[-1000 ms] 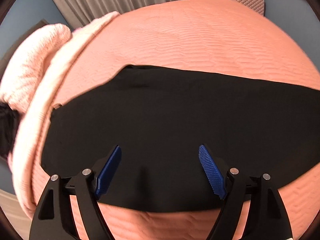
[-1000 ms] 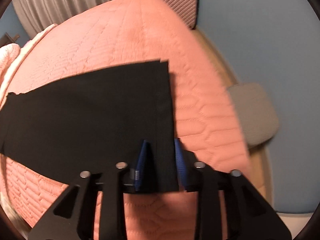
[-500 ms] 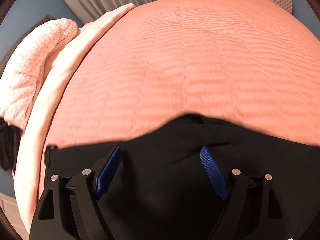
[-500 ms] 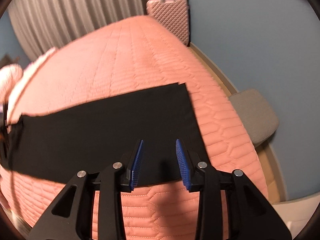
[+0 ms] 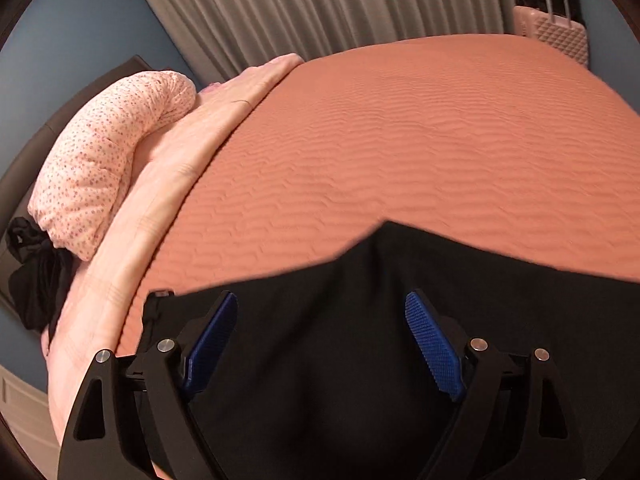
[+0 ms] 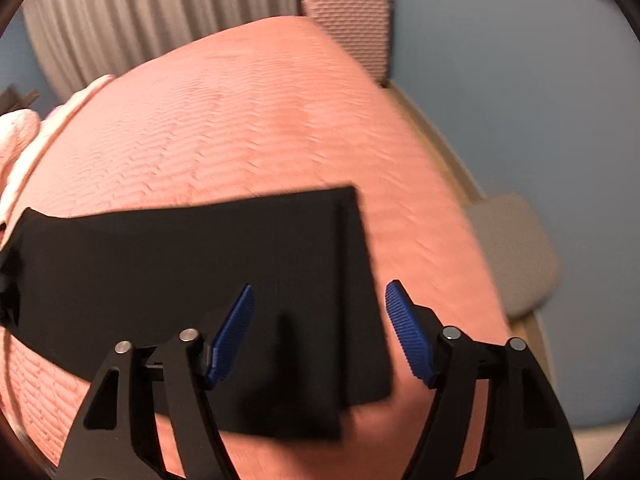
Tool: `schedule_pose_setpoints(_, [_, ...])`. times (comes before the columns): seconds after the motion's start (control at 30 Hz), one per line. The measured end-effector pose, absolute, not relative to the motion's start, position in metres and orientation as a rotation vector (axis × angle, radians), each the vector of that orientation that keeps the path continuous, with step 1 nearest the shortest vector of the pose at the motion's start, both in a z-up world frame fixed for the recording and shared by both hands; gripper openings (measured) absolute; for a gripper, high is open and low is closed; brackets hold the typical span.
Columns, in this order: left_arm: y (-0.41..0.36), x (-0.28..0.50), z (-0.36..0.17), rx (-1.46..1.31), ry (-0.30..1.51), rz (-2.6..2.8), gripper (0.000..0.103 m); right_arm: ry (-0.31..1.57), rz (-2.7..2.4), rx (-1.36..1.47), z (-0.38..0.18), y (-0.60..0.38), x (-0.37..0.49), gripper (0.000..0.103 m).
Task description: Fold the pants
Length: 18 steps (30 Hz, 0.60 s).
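Note:
Black pants (image 6: 180, 280) lie flat in a long strip across the salmon quilted bed (image 6: 240, 120). Their leg end with a straight hem is at the right in the right wrist view. My right gripper (image 6: 318, 322) is open and empty, raised above that leg end. In the left wrist view the pants (image 5: 360, 340) fill the lower frame, with the waist corner at the left. My left gripper (image 5: 322, 338) is open and empty above the waist end.
A pink pillow (image 5: 108, 168) and folded pink blanket (image 5: 176, 168) lie at the bed's left end, with a dark cloth (image 5: 36, 272) beside them. A pink suitcase (image 6: 348, 28) stands past the far corner. A grey cushion (image 6: 512, 252) is on the floor at right.
My right gripper has opened wide, let go of the leg end and lifted away. My left gripper stayed open and tilted up and back, so the pants sit lower in its view.

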<state>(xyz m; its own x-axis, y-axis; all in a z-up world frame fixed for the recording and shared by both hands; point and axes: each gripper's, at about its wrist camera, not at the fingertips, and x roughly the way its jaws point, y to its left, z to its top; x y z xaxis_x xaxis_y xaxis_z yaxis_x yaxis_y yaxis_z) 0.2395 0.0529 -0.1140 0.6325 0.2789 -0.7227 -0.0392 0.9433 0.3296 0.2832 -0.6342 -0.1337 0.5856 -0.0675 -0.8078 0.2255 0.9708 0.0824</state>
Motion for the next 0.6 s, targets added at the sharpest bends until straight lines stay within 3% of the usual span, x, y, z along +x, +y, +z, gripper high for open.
schedule_pose_setpoints(0.03, [0.048, 0.222, -0.112, 0.294, 0.866, 0.178, 0.085, 0.957, -0.14, 0.2, -0.141, -0.637, 0.301, 0.039])
schedule_pose_setpoints(0.1, [0.043, 0.197, -0.11, 0.279, 0.865, 0.155, 0.085, 1.012, -0.128, 0.215, -0.153, -0.642, 0.322, 0.029])
schedule_pose_setpoints(0.17, [0.04, 0.172, -0.115, 0.241, 0.895, 0.144, 0.085, 1.017, -0.095, 0.175, -0.147, -0.648, 0.338, 0.008])
schedule_pose_setpoints(0.3, [0.043, 0.139, -0.127, 0.193, 0.951, 0.121, 0.085, 0.988, -0.151, 0.127, -0.134, -0.665, 0.35, 0.006])
schedule_pose_setpoints(0.43, [0.04, 0.127, -0.138, 0.279, 0.972, 0.133, 0.085, 1.06, -0.124, 0.041, -0.143, -0.66, 0.365, 0.015])
schedule_pose_setpoints(0.53, [0.048, 0.125, -0.142, 0.311, 0.97, 0.159, 0.085, 0.976, -0.146, 0.107, -0.118, -0.656, 0.34, 0.015])
schedule_pose_setpoints(0.6, [0.059, 0.128, -0.149, 0.301, 0.995, 0.167, 0.085, 1.019, -0.137, 0.1, -0.133, -0.651, 0.324, 0.015])
